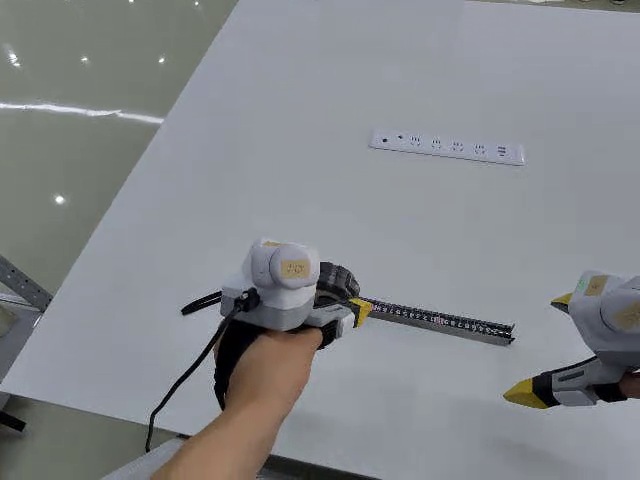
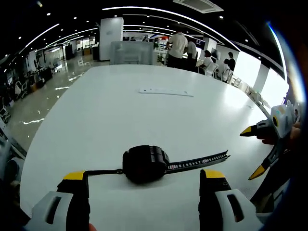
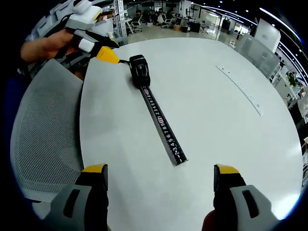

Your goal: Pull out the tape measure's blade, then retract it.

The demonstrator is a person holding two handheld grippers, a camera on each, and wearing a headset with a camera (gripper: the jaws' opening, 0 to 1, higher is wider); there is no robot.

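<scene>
On the white surface (image 1: 400,230) the tape measure (image 3: 139,67) lies with its blade (image 3: 161,118) already drawn out flat. The blade's long axis runs from the black case straight toward the right gripper (image 3: 160,169). In the right gripper view its free end (image 3: 179,159) is the nearest part, just ahead of the spread jaws and touching neither. The left gripper (image 2: 143,174) is at the other end; its jaws are also wide apart and sit on either side of the case, with a gap on each side and nothing pinched. So the case belongs to the left hand and the blade's end to the right — each is well apart from the other's part.

I'd judge that retracting depends on steadying the case, and that guiding the blade means closing across its width rather than along it. A power strip (image 1: 447,147) lies farther back, well clear.
</scene>
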